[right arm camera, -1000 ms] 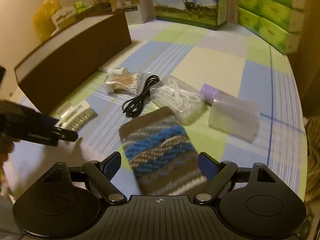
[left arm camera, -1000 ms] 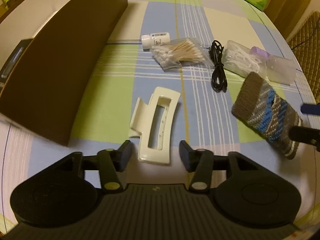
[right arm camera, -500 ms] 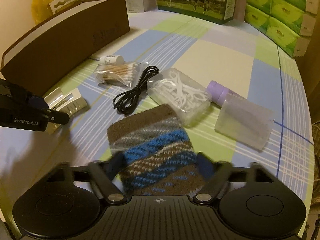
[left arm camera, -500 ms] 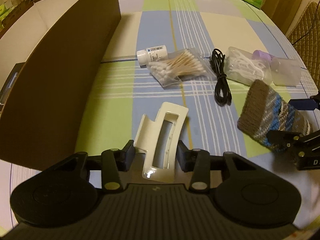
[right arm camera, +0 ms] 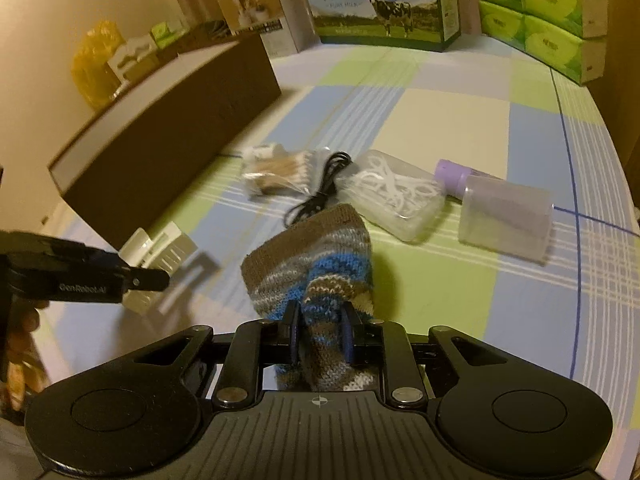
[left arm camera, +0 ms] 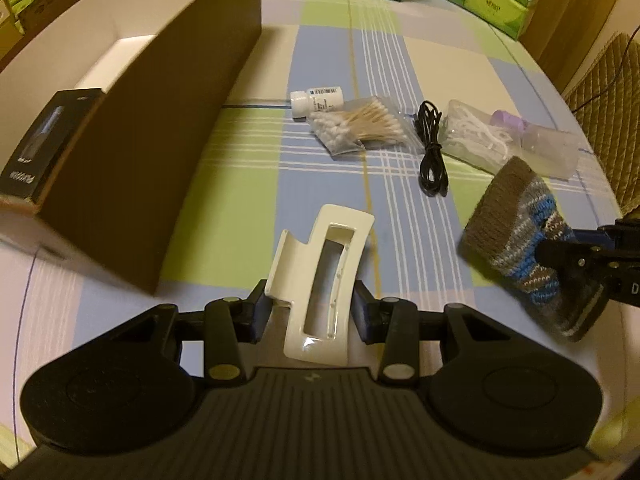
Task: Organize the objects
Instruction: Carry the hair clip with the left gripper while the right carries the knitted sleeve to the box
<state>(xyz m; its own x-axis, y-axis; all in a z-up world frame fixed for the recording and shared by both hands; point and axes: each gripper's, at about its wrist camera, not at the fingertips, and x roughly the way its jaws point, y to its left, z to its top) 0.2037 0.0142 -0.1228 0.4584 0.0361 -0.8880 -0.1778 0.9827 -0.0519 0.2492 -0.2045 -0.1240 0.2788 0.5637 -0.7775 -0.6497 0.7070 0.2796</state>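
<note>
Gripping: both grippers hold something, lifted clear of the cloth.
Left gripper (left arm camera: 310,310): lower centre of left view, jaws clamped on the clip (left arm camera: 320,280); closed in during the last second and pads press both sides.
Clip: cream hair claw, tilted, far end pointing to upper right, shadow on the cloth under it.
Right gripper (right arm camera: 320,338): lower centre of right view, jaws have just been closing, pinched tight on the pouch (right arm camera: 316,276).
Pouch: knitted, brown, grey and blue stripes, bunched between the pads, far end raised; in left view at right edge.
Box (left arm camera: 152,152): long, brown, open, left side of left view; a black carton (left arm camera: 44,140) inside at its near end.
Cloth (right arm camera: 460,120): checked green, blue, cream.
Row mid-frame, left view, left to right: white bottle (left arm camera: 316,100), swab bag (left arm camera: 360,124), black cable (left arm camera: 430,148), clear floss-pick case (left arm camera: 476,136), purple-capped bottle (left arm camera: 532,136).
Row contact: bottle touching swab bag; others just beside each other.
Background, right view: milk carton (right arm camera: 384,0) top centre, green tissue packs (right arm camera: 540,12) upper right.
</note>
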